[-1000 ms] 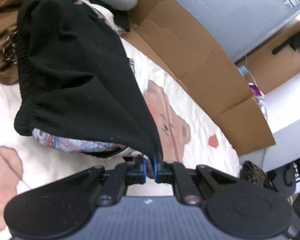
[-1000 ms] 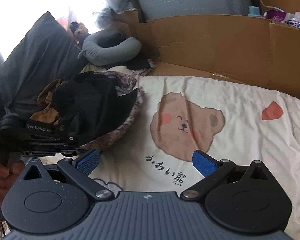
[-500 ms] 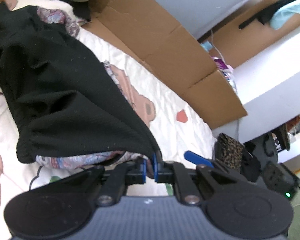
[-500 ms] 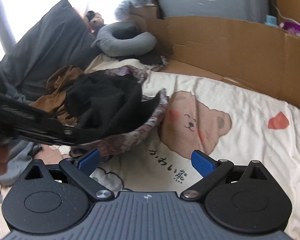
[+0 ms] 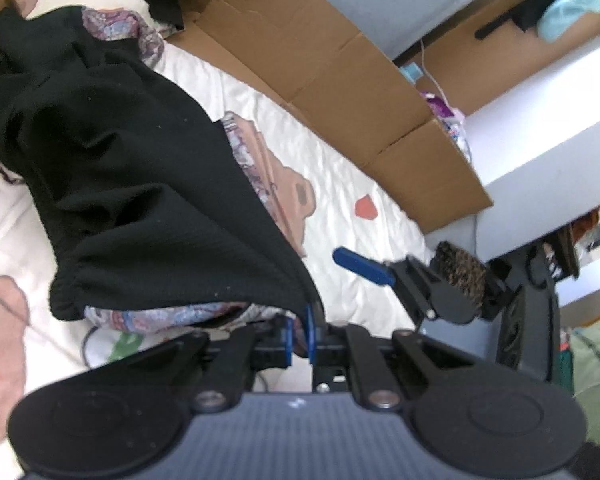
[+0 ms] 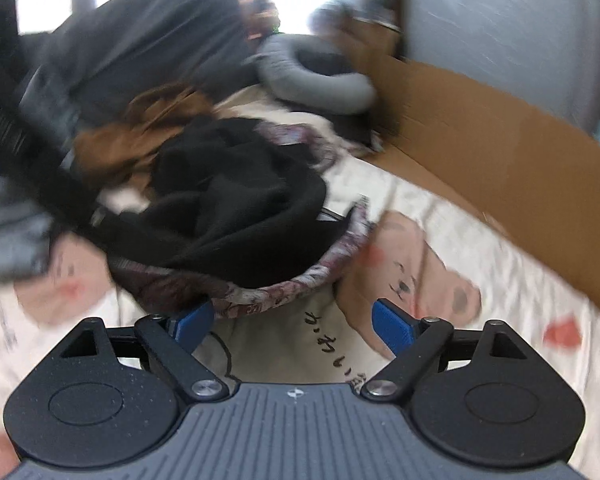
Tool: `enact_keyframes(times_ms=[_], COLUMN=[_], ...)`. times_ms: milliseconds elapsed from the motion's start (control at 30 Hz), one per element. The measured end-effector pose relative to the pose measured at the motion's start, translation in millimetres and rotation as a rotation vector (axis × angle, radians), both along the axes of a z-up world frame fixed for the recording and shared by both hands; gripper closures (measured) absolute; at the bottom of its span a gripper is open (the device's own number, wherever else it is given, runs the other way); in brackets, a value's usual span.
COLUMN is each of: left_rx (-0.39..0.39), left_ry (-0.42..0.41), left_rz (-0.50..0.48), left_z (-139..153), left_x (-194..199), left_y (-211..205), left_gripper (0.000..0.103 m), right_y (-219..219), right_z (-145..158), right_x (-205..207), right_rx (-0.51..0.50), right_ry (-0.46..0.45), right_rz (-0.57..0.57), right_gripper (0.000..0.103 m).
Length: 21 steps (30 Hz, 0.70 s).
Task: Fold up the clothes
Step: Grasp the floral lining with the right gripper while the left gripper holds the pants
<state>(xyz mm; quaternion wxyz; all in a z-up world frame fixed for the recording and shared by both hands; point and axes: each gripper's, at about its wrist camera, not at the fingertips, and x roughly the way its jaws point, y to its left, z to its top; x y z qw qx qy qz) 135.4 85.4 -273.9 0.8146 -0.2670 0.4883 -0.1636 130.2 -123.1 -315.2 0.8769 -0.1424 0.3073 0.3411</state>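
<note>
My left gripper (image 5: 298, 334) is shut on a corner of a black ribbed garment (image 5: 140, 184) and holds it lifted over the bed. A floral patterned garment (image 5: 160, 314) lies under and partly inside it. In the right wrist view the black garment (image 6: 236, 208) drapes over the floral one (image 6: 300, 280), with the left gripper blurred at the far left. My right gripper (image 6: 292, 324) is open and empty, its left fingertip close to the floral hem. It also shows in the left wrist view (image 5: 364, 268), to the right of the held corner.
The white bedsheet (image 6: 440, 344) has a bear print (image 6: 416, 264). Flattened cardboard (image 5: 340, 64) lines the far edge by the wall. A brown garment (image 6: 140, 128), a grey neck pillow (image 6: 312, 80) and a dark pillow (image 6: 148, 40) lie behind the pile.
My left gripper has pulled the black garment further along the bed. My right gripper has moved in toward the pile and now appears in the left wrist view.
</note>
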Motion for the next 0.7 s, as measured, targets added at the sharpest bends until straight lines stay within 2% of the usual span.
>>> enact_keyframes(times_ms=[133,267,467,567,667,700], left_rx=[-0.001,-0.001,-0.034,-0.040,-0.052,-0.056], left_ry=[0.010,0.011,0.015,0.008,0.007,0.006], left_rz=[0.005,-0.005,-0.016,-0.019,-0.011,-0.008], left_z=[0,3,7,10,10,10], left_x=[-5,-7,-14,-14,-11,-11], left_y=[3,6,15,16,16,17], left_gripper=[0.096,0.096,0.096,0.096,0.096,0.096], right_y=[15,23,43,52,57,58], right_z=[-1,-5,-9,-11,-14,-15], right_x=[-3,2,-2,-1,7,10], right_rx=[-0.045,-0.042,-0.120,-0.126,-0.112,-0.107], right_ry=[-0.046,-0.040,-0.143,-0.167,-0.124,-0.103], right_rz=[0.082,0.111,0.239,0.292,0.294,0.290], right_gripper=[0.019,0.023,0.024,0.026,0.050,0.066])
